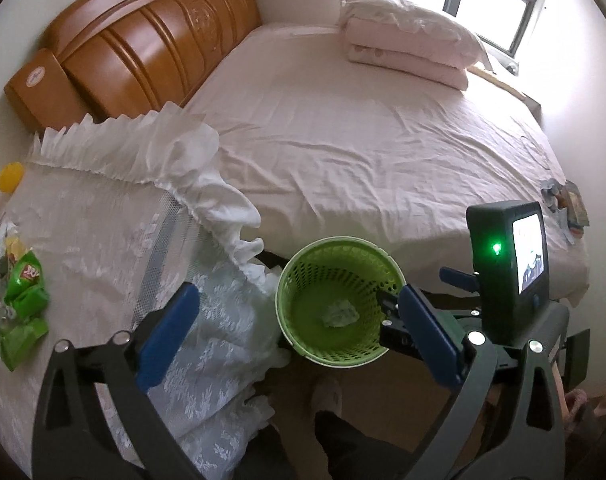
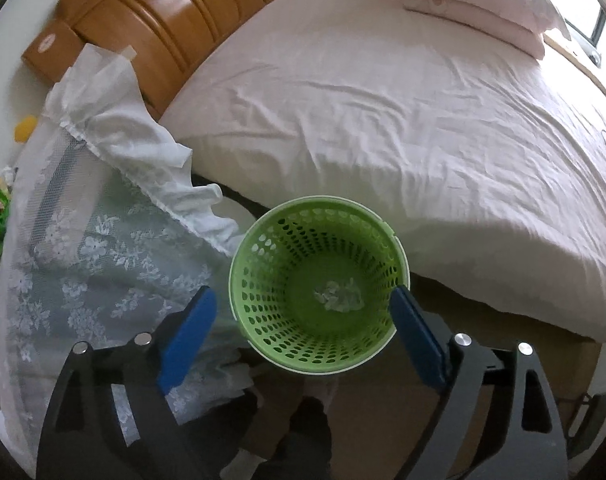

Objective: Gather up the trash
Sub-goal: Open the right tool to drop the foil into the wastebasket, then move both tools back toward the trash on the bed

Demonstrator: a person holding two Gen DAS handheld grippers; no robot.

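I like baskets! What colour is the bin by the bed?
Bright green, with little holes all over. The bin shows best in the right wrist view.

Below right gripper [image 2: 303,312]: green basket [image 2: 263,344] mouth unobstructed, straight drop clear. To its left, lace-covered stand [image 2: 95,248] crowds basket rim. Ahead, bed [image 2: 383,120] edge just beyond basket. Left gripper [image 1: 299,320] alongside.

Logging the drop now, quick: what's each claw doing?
Left claw: open, holding nothing.
Right claw: open and empty above the bin; a crumpled wad lies inside the bin.
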